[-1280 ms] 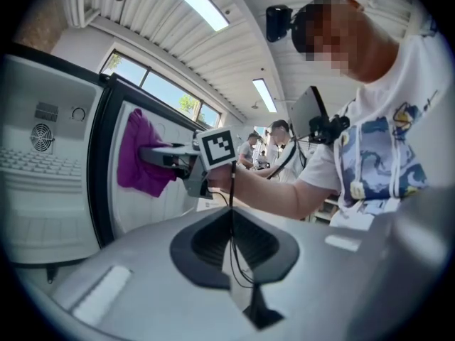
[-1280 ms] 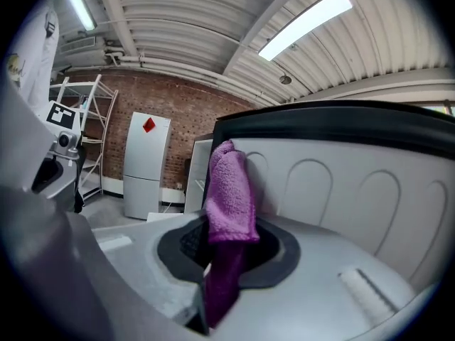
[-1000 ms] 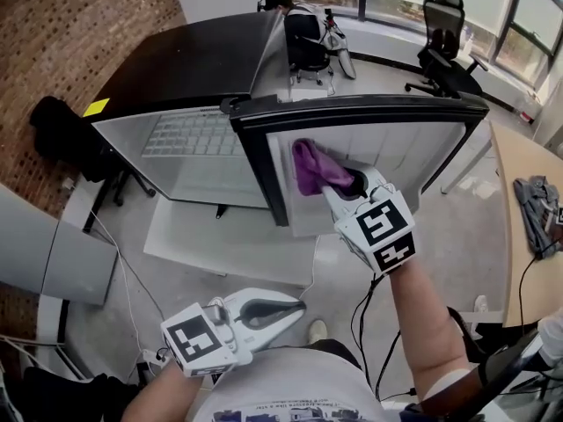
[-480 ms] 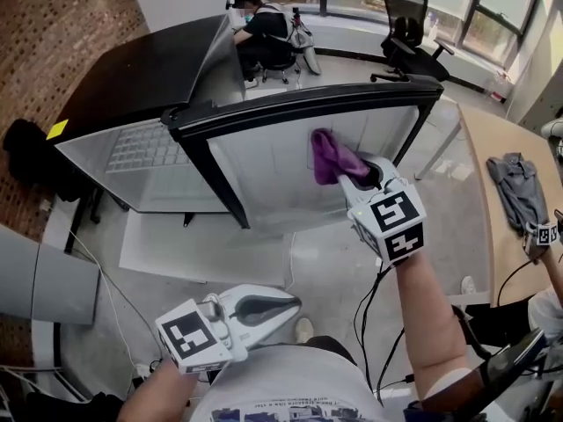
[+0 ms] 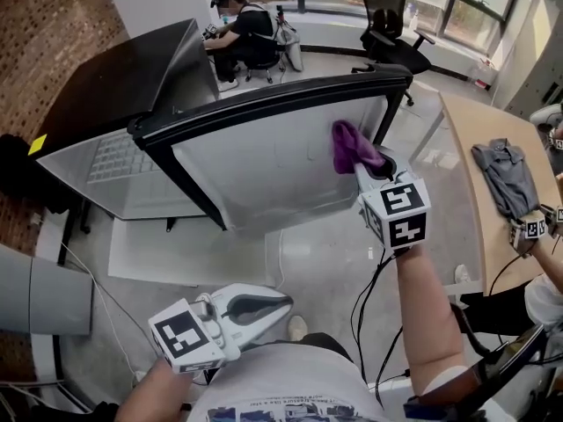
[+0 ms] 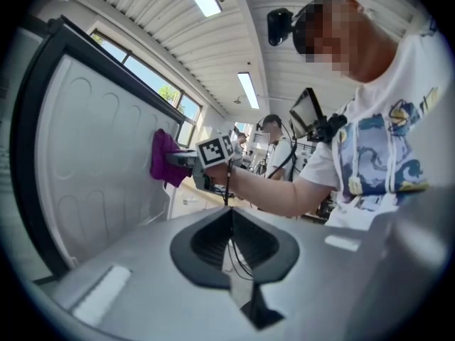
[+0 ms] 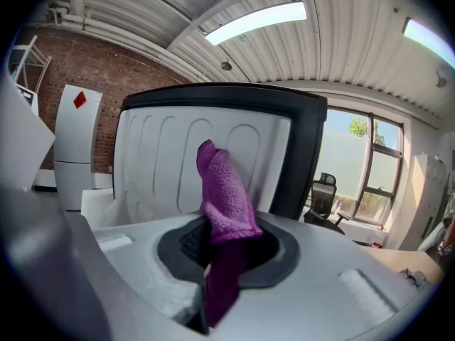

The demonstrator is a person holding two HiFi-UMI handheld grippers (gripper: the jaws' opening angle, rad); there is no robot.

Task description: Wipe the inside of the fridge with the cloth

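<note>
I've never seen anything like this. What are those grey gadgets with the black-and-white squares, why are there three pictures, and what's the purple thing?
There is no robot here. A person holds a two-jaw hand tool, called a gripper, in each hand, and the marked cubes are parts of those tools. One picture comes from a camera on the person's head, looking steeply down. The other two come from cameras riding on each gripper, looking along its jaws. The right gripper is clamped on a purple cloth, held up at the white inner face of the open fridge door. The left gripper is shut and empty, held low by the person's body.
</note>
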